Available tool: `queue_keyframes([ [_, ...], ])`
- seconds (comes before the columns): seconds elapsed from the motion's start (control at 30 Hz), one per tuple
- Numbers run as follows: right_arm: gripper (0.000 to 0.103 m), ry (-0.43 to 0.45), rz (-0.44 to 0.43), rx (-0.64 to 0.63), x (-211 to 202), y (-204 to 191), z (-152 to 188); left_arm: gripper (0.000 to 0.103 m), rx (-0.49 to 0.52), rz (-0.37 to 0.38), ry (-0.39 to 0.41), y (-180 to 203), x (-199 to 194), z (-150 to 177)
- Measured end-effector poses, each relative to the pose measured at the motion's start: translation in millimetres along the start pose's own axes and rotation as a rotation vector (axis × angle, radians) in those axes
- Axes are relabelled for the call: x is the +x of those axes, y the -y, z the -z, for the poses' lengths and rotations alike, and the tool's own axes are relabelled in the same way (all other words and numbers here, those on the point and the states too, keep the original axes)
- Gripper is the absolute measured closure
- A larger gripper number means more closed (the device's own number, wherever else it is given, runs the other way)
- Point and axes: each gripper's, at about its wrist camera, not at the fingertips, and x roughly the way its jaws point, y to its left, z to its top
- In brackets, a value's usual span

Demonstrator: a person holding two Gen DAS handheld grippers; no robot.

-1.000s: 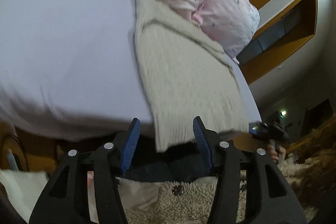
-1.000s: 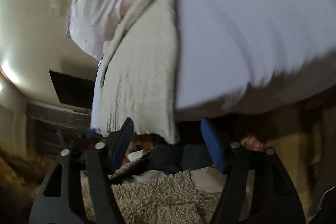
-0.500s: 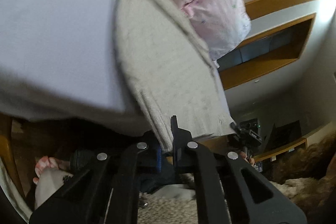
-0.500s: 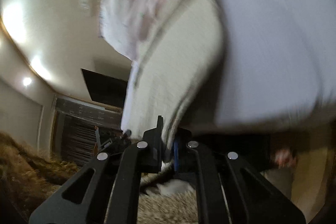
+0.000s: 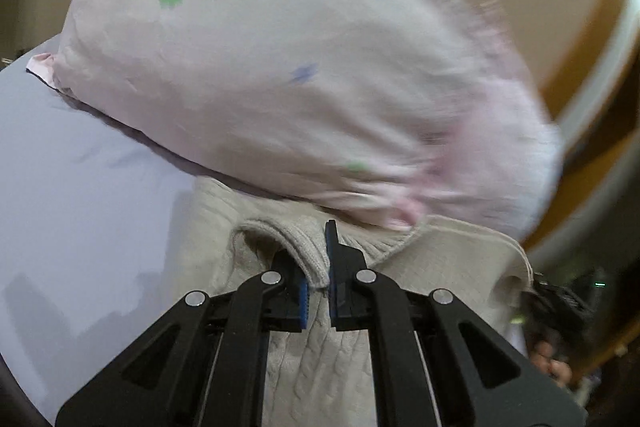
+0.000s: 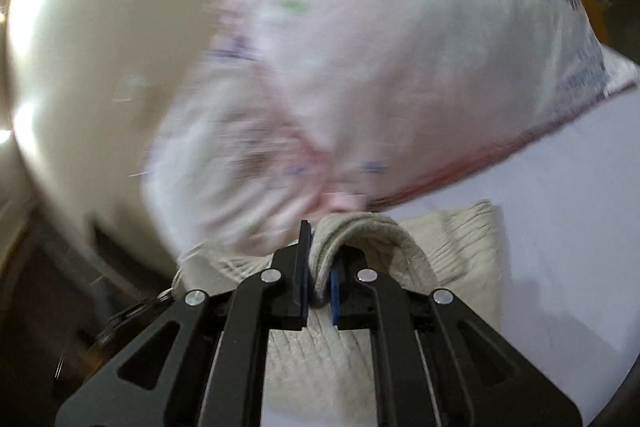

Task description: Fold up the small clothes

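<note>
The left claw (image 5: pixel 318 281) is clamped on a rolled edge of the cream knit sweater (image 5: pixel 320 371); the right claw (image 6: pixel 319 281) pinches another fold of it. The sweater lies on the lavender bed sheet (image 5: pixel 80 195), its far end just under a blurred pink patterned pillow (image 5: pixel 280 67)

Lavender bed sheet (image 5: pixel 80 187) under a pink patterned pillow (image 5: pixel 280 87); cream wall (image 6: pixel 100 47); orange wood trim (image 5: pixel 580 39)
</note>
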Motion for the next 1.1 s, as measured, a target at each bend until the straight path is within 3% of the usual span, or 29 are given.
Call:
queue_keyframes([
  [0.07, 0.096, -0.042, 0.116, 0.066, 40, 22, -1, 0.097, -0.028, -0.058, -0.052, -7, 34, -2],
  [0.17, 0.091, -0.064, 0.212, 0.150, 61, 50, 7, 0.097, -0.025, -0.072, -0.076, -10, 48, -1],
  [0.23, 0.069, -0.036, 0.238, 0.177, 57, 55, 9, 0.096, 0.002, -0.050, -0.090, -9, 42, -3],
  [0.27, 0.036, 0.000, 0.250, 0.170, 49, 53, 9, 0.090, 0.006, -0.032, -0.096, -10, 33, -5],
  [0.3, 0.005, 0.049, 0.277, 0.154, 39, 50, 10, 0.077, 0.006, -0.020, -0.092, -10, 25, -6],
  [0.33, 0.002, 0.132, 0.317, 0.133, 25, 46, 12, 0.063, -0.001, -0.014, -0.066, -15, 11, -6],
  [0.37, 0.002, 0.203, 0.321, 0.104, 13, 40, 15, 0.030, -0.005, -0.023, -0.030, -20, -5, -5],
  [0.4, 0.002, 0.228, 0.298, 0.077, 6, 38, 16, 0.019, -0.003, -0.029, -0.009, -23, -16, -2],
  [0.47, 0.002, 0.228, 0.244, 0.044, -2, 36, 18, 0.020, 0.005, -0.042, -0.020, -37, -30, 6],
  [0.63, 0.002, 0.163, 0.186, 0.063, 3, 49, 23, 0.037, -0.085, -0.035, -0.153, -75, -19, 30],
  [0.73, 0.002, 0.136, 0.172, 0.070, 3, 48, 26, 0.044, -0.149, 0.031, -0.204, -84, -6, 44],
  [0.83, 0.002, 0.128, 0.146, 0.083, 17, 38, 20, 0.048, -0.176, 0.082, -0.175, -81, -2, 52],
  [0.9, 0.002, 0.114, 0.119, 0.109, 14, 45, 19, 0.083, -0.259, 0.137, -0.193, -84, 6, 58],
  [0.93, 0.002, 0.105, 0.103, 0.122, 14, 48, 18, 0.083, -0.331, 0.184, -0.217, -88, 11, 63],
  [1.0, 0.002, 0.091, 0.075, 0.146, 10, 53, 15, 0.086, -0.377, 0.213, -0.197, -84, 8, 62],
  [1.1, 0.002, 0.106, 0.044, 0.150, -3, 58, 7, 0.086, -0.308, 0.311, -0.154, -37, -8, 47],
])
